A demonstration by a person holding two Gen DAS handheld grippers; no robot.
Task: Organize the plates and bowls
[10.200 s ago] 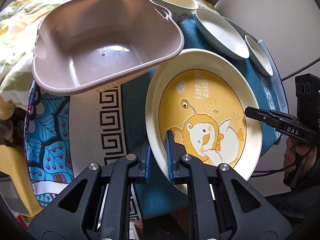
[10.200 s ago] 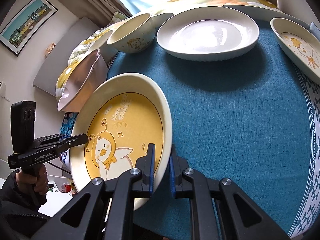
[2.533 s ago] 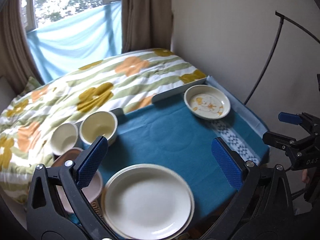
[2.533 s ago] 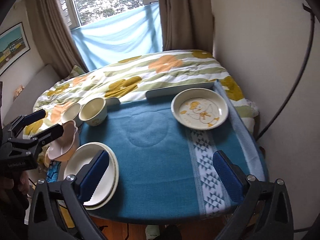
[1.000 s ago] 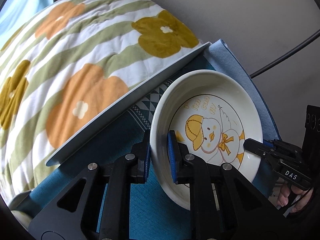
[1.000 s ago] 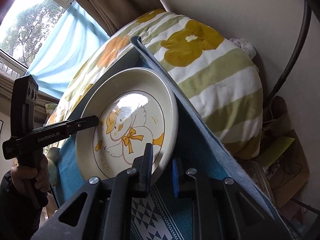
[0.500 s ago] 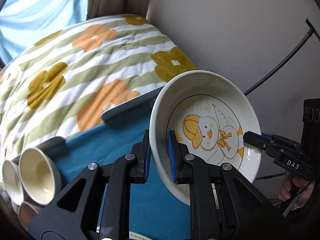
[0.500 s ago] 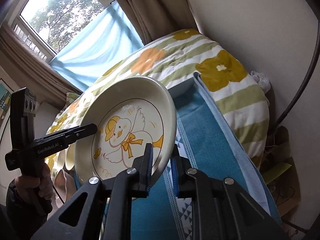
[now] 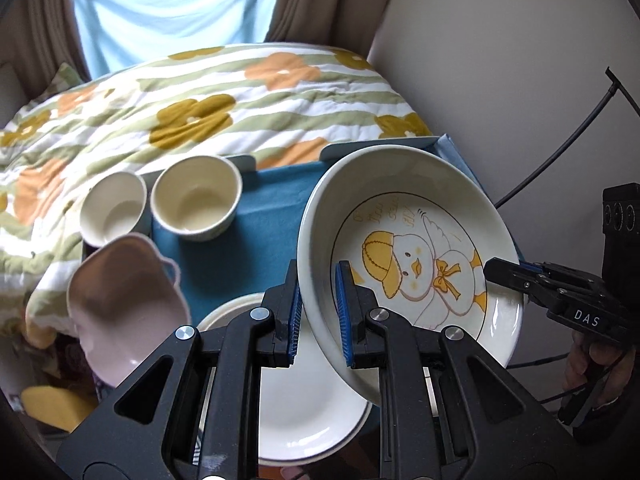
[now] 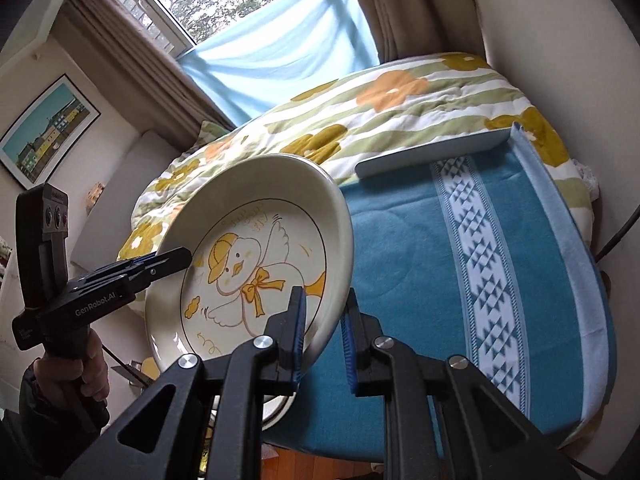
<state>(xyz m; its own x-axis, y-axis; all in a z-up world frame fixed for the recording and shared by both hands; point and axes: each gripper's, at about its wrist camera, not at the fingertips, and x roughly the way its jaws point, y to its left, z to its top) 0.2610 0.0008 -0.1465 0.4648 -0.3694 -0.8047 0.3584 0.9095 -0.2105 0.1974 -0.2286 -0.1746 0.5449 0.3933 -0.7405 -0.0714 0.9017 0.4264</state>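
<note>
Both claws are clamped on opposite rims of the duck plate [image 9: 412,264], left gripper [image 9: 318,312] and right gripper [image 10: 324,332], holding it tilted in the air, centre-right of the left view. Looks like mid-carry; next it needs levelling and lowering onto the white plate stack [image 9: 304,408] at bottom centre.

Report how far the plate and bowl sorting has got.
Done: plates are stacked at the near edge of the table. In hand: the duck plate, tilted and off the table, is gripped on opposite rims by the left gripper and right gripper, above the stack. Left: set it down; two cups and a pink bowl stand unstacked.
</note>
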